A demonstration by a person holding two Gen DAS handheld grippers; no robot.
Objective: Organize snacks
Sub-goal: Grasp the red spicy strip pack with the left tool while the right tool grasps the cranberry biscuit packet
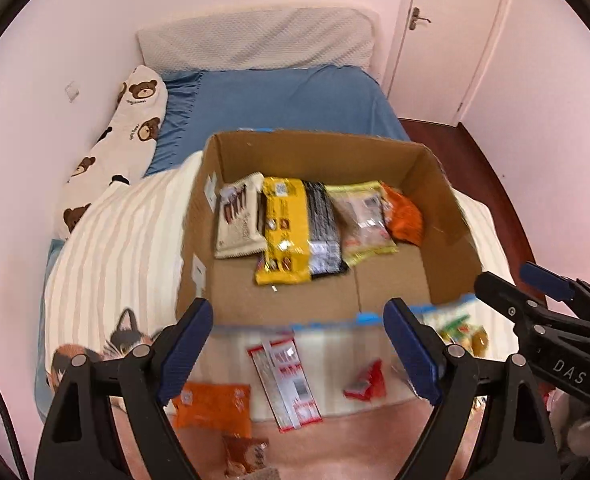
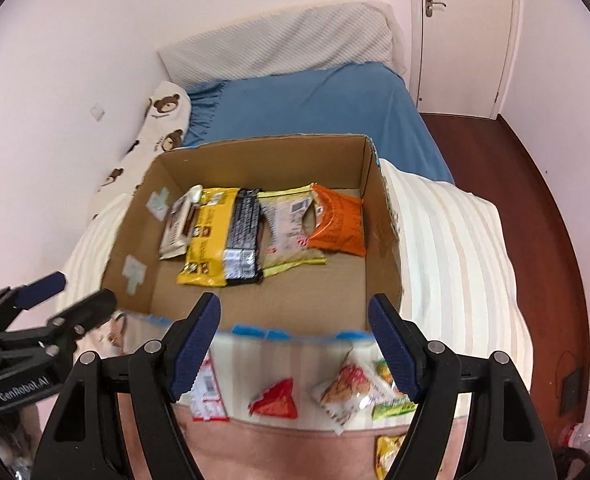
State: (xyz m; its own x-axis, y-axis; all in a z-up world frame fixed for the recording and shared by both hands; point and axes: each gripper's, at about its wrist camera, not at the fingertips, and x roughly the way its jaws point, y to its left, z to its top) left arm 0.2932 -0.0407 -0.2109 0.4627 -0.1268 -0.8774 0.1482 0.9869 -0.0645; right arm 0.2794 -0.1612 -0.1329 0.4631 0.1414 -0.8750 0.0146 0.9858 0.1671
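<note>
A cardboard box (image 1: 435, 216) (image 2: 255, 160) stands open on the bed. A row of snack packs lies inside it: white (image 1: 239, 216), yellow (image 1: 287, 232), black (image 1: 323, 228), clear (image 1: 363, 220) and orange (image 2: 335, 224). Loose packs lie in front of the box: an orange one (image 1: 213, 404), a long red-and-white one (image 1: 287, 384), a small red one (image 2: 275, 400) and a clear chip bag (image 2: 347, 392). My left gripper (image 1: 301, 348) (image 2: 81, 292) hangs open and empty above them. To its right, my right gripper (image 2: 295, 340) (image 1: 507, 280) is also open and empty.
The box rests on a cream striped blanket (image 2: 455, 240) over a blue sheet (image 1: 287, 96). A bear-print bolster (image 1: 135, 120) lies along the left wall and a grey pillow (image 1: 255, 40) at the head. Right of the bed are wood floor (image 2: 515, 184) and a door (image 2: 463, 20).
</note>
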